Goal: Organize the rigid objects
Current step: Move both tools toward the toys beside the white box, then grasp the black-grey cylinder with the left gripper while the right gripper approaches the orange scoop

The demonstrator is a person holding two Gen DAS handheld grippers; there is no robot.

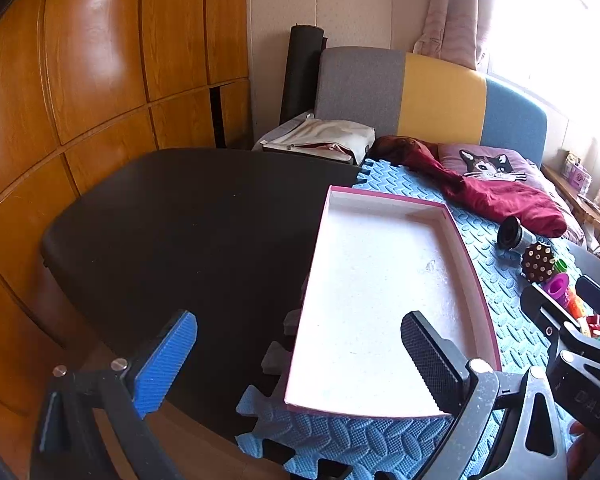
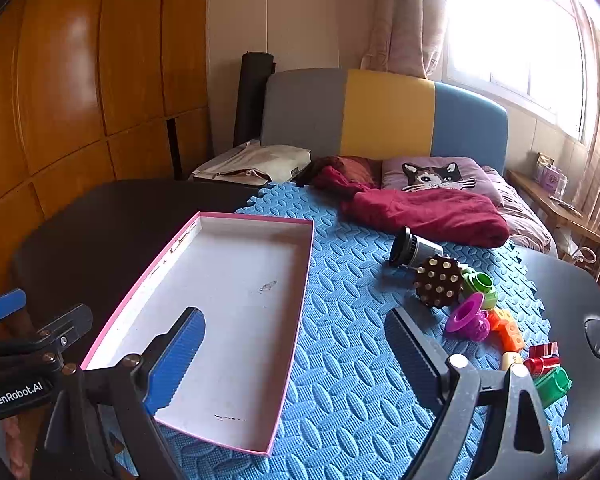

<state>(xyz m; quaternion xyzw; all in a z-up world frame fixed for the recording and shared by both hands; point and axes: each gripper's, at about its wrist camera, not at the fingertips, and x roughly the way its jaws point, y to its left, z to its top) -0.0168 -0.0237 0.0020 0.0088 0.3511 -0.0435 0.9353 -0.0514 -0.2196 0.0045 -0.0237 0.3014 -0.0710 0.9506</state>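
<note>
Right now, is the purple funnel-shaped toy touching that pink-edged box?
Apart. In the right wrist view, a wide stretch of bare blue foam mat separates the purple funnel toy from the pink-edged box, which sits empty to its left.

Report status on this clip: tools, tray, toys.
Left tool open, right tool open, both empty. Pink-rimmed tray empty on the blue foam mat. Toys unsorted, right of tray. Nothing blocking.

Empty pink-rimmed tray (image 2: 236, 320) lying flat, small toys (image 2: 480, 312) clustered to its right
</note>
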